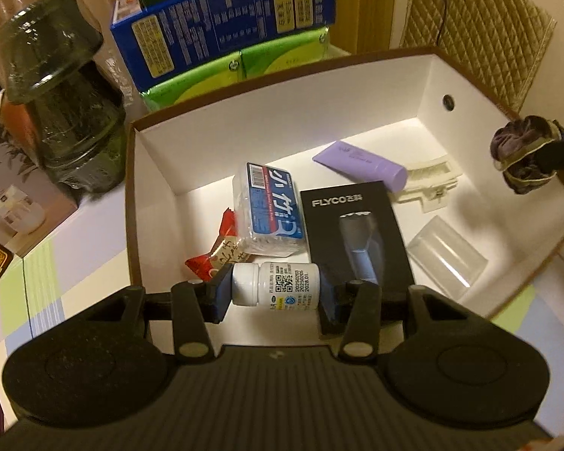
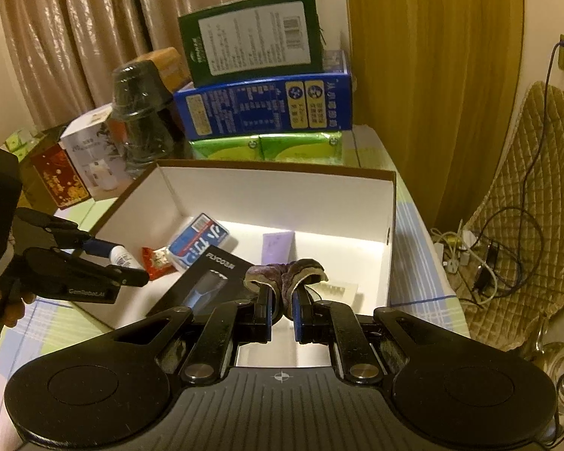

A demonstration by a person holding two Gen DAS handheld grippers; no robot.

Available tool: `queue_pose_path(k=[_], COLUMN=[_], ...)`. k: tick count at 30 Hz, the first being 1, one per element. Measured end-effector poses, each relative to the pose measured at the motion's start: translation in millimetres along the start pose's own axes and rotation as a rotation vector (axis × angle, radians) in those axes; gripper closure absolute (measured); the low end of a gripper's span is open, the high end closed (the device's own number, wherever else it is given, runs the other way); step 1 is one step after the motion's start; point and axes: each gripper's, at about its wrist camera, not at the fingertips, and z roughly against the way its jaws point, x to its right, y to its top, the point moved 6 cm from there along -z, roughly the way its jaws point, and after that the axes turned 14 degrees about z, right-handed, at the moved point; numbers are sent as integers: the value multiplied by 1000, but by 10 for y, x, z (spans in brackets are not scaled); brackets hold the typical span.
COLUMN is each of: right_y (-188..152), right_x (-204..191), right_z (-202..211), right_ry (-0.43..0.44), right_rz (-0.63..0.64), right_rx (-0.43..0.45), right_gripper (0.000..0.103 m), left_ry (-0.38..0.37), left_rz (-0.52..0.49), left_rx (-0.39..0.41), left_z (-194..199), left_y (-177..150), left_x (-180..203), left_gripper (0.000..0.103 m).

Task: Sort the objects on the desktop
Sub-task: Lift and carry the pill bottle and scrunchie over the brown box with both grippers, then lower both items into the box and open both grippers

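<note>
My left gripper point(image 1: 274, 290) is shut on a small white pill bottle point(image 1: 276, 288), held sideways over the near edge of the open white box point(image 1: 425, 86). From the right wrist view the same gripper point(image 2: 126, 265) and bottle point(image 2: 122, 256) hang over the box's left wall. My right gripper point(image 2: 282, 300) is shut on a purple fabric scrunchie point(image 2: 285, 272) above the box's near side; in the left wrist view the scrunchie point(image 1: 522, 150) hangs over the box's right rim. Inside lie a black FLYCO box point(image 1: 353, 229), a blue floss-pick pack point(image 1: 270, 214), a red snack wrapper point(image 1: 218, 251), and a lilac tube point(image 1: 361, 163).
A clear plastic case point(image 1: 447, 255) and a cream hair clip point(image 1: 428, 180) also lie in the box. Behind it stand stacked blue point(image 2: 263, 107) and green cartons point(image 2: 252, 35), green tissue packs point(image 2: 267, 146) and a dark glass jar point(image 1: 67, 112). Cables point(image 2: 488, 251) lie on the floor at right.
</note>
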Motion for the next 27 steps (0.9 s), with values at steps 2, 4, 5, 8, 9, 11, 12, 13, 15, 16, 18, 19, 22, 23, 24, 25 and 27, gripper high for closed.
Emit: queue_pose_path(k=[2,4,5,8,9,11,12,13,15,16,18,19,22,23,24,25,27], right_y=[-1,1,0,0,-1,0,-2,-2,-3,-1,2,0,12,19,25,34,45], right_x=[26,52,66,89,91,98,98,98,97,96,87,84,87,90,91,91,86], right_z=[-49,-100,-128,-193,-214,-263,-284,-303,-341,-357,-390,-399,-433,-444,-456,-466,-481], right_ry=[-1,-2,-1,0,2,4,6,7,10,13,18,18,20,20,20,19,20], right_rz=[-2,-5,-7,-6,-5,-1,2,4,12,16,34,44,72,79,89,95,108], right_rx=[-9,-18,-23,-37,-42,-52,-57,-62,-75,-81,-100,-106,-124,-130,-138,-142,-154], right_gripper=[96,96,96,96,96,96,96,96,96,96,96,96,96,96,96,96,95], left_ry=[2,3,4,0,-2,-3,-8,-11,-11,-10,-10,-10,0,0,-3,-3,-3], left_rz=[-4,-6,-7,-2,-1,5,8,12,17,20,24,26,27,26,26,27,25], left_rx=[-10,-19,-24,-41,-41,-41,-42,-41,-40,-40,-42,-43,-57,-57,-57,-58,-59], left_z=[-77,-139,-167,-235,-247,-266,-270,-272,-271,-269,-256,-249,-225,-211,-198,-187,-162], left_y=[23,41,51,75,84,104,112,120,132,136,141,143,139,138,135,132,129], left_x=[-13,-19,-22,-30,-31,-39,-42,-46,-57,-64,-79,-86,-109,-114,-120,-124,-130], left_gripper=[61,61,61,61,61,60,60,60,57,57,56,55,53,53,52,51,51])
